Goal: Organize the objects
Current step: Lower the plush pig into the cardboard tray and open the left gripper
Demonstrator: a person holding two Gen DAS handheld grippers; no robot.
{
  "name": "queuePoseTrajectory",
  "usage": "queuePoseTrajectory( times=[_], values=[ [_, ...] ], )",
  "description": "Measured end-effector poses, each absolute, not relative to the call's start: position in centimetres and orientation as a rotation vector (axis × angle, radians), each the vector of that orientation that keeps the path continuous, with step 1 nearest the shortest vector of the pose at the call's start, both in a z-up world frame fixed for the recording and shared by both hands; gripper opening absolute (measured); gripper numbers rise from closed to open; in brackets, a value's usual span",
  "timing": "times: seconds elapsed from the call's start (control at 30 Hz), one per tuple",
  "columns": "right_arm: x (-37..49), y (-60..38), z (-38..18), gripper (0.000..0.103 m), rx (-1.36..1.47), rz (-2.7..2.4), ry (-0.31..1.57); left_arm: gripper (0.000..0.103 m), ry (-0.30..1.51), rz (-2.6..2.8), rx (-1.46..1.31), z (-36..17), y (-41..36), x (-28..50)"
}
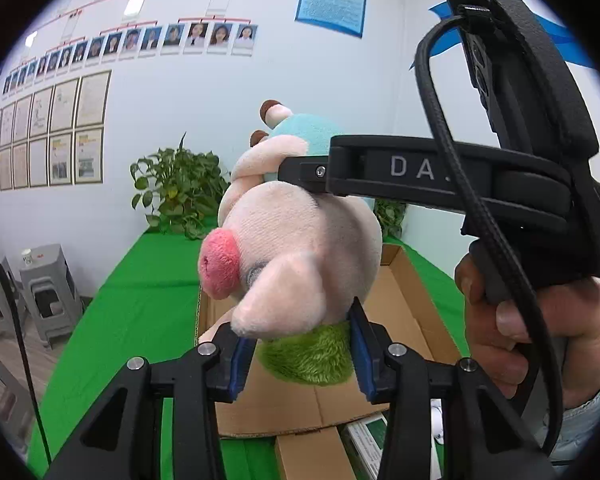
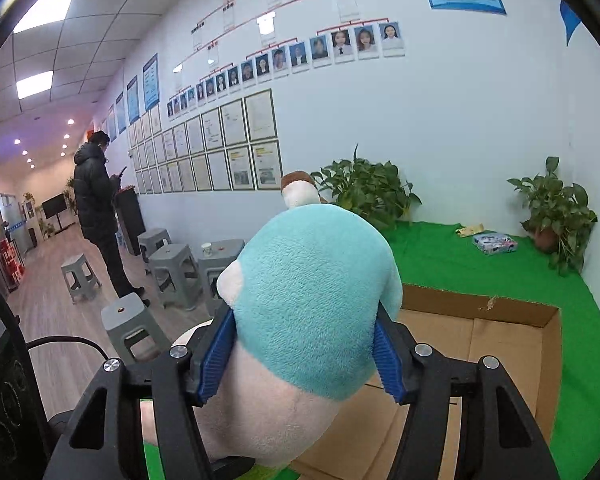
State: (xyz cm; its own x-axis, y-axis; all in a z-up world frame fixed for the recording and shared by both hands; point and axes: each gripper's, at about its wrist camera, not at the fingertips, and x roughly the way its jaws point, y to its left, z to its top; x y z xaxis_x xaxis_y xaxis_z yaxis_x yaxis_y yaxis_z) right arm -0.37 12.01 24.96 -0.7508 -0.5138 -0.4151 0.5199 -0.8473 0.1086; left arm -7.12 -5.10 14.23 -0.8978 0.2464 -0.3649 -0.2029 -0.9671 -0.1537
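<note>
Left wrist view: left gripper [image 1: 300, 356] fingers clamped on the plush pig [image 1: 296, 264] at its head, blue pads [image 1: 360, 356] pressing both sides; pink snout points to 9 o'clock. Pig hangs above the open cardboard box [image 1: 404, 320] on the green surface [image 1: 140, 300]. Right gripper [image 1: 300, 170] comes in from 3 o'clock, held by the right hand [image 1: 540, 320], its fingers on the pig's teal body. Potted plant [image 1: 176, 192] at 11 o'clock, grey stools [image 1: 46, 288] at 9.

Right wrist view: right gripper [image 2: 306, 356] fingers closed on the teal back of the pig [image 2: 312, 304], dead centre. Cardboard box [image 2: 500, 340] at 4 o'clock below it. Small printed box [image 2: 494, 243] at 2 o'clock near a second plant [image 2: 560, 208]. Person in black coat [image 2: 98, 208] at 9.
</note>
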Motion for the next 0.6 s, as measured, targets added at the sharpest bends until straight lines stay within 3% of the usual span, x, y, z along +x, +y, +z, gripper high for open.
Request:
queuePoseTrajectory(
  times=[0.17,0.6],
  values=[
    [-6.9,10.3,21.9,0.060,0.714,-2.482,0.027,0.041,-0.229,2.811,-0.706,11.2,-5.3,-9.7],
    [-17.6,8.0,2.9,0.060,1.002,-2.401,0.016,0.040,-0.374,2.687,-1.117,1.8,-6.7,-15.6]
  ],
)
